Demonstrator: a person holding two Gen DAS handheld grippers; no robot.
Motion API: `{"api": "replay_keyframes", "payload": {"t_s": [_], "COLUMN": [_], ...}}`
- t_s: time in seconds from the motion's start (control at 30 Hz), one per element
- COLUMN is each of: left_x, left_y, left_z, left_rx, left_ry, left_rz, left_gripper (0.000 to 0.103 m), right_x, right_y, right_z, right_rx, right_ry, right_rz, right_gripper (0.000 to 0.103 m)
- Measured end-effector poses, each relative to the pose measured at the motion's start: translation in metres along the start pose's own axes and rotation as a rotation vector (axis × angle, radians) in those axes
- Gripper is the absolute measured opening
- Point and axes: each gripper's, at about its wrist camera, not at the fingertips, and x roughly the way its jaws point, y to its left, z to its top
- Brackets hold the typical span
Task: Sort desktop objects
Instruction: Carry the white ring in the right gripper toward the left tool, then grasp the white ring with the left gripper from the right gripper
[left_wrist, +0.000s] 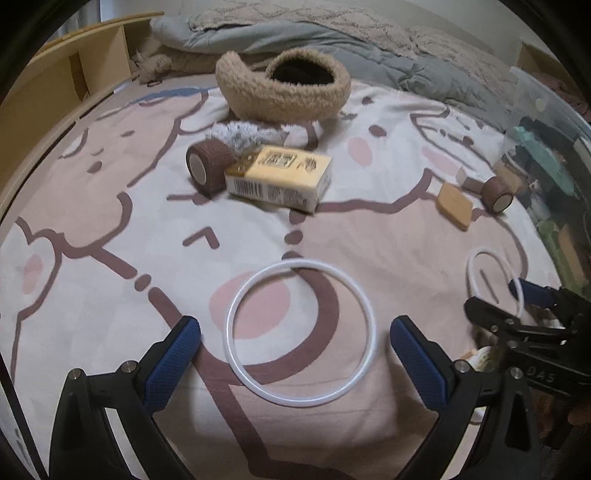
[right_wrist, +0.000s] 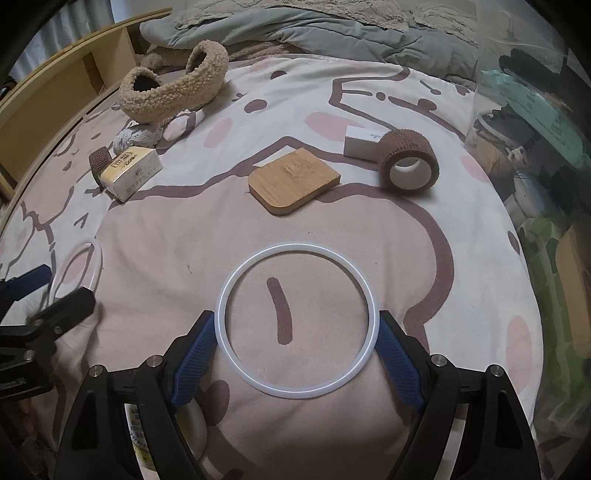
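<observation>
A white ring lies flat on the cartoon bedspread between the open fingers of my left gripper, not touching them. A second white ring lies between the pads of my right gripper, whose jaws are wide and rest at the ring's sides. Further off lie a yellow box, a brown tape roll beside it, a wooden coaster, another brown tape roll and a small white box. The right gripper shows in the left view.
A fuzzy tan headband and a grey-white fluffy item lie at the back. A clear plastic bin with mixed items stands at the right. A wooden headboard shelf runs along the left; a grey duvet lies behind.
</observation>
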Motion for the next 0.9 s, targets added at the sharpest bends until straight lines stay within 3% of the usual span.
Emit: {"api": "replay_keyframes", "payload": {"t_s": [0.13,0.3,0.57,0.67,0.8,0.9], "left_x": [0.010,0.016,0.018,0.018,0.017,0.016], "left_y": [0.000,0.000,0.002,0.002,0.003,0.004], "left_z": [-0.003,-0.004,-0.005,-0.005,-0.004,-0.002], "left_rx": [0.010,0.027,0.013,0.010,0.006,-0.004], "left_ry": [0.014,0.015,0.025,0.026,0.029,0.035], "left_rz": [0.018,0.029,0.014,0.010,0.004,-0.004], "left_gripper": [0.103,0.103,0.103,0.103,0.103,0.103], "right_x": [0.000,0.004,-0.001,-0.003,-0.009,-0.011], "right_y": [-0.001,0.003,0.006,0.003,-0.003,-0.003], "right_z": [-0.001,-0.002,-0.004,-0.002,-0.002,-0.001], "right_rx": [-0.002,-0.024,-0.013,0.003,0.036,0.045], "right_ry": [-0.007,0.003,0.013,0.017,0.009,-0.002], "right_rz": [0.009,0.007,-0.033,-0.029,-0.017,-0.008], "right_gripper": [0.087,0.099,0.100,0.096,0.083,0.082]}}
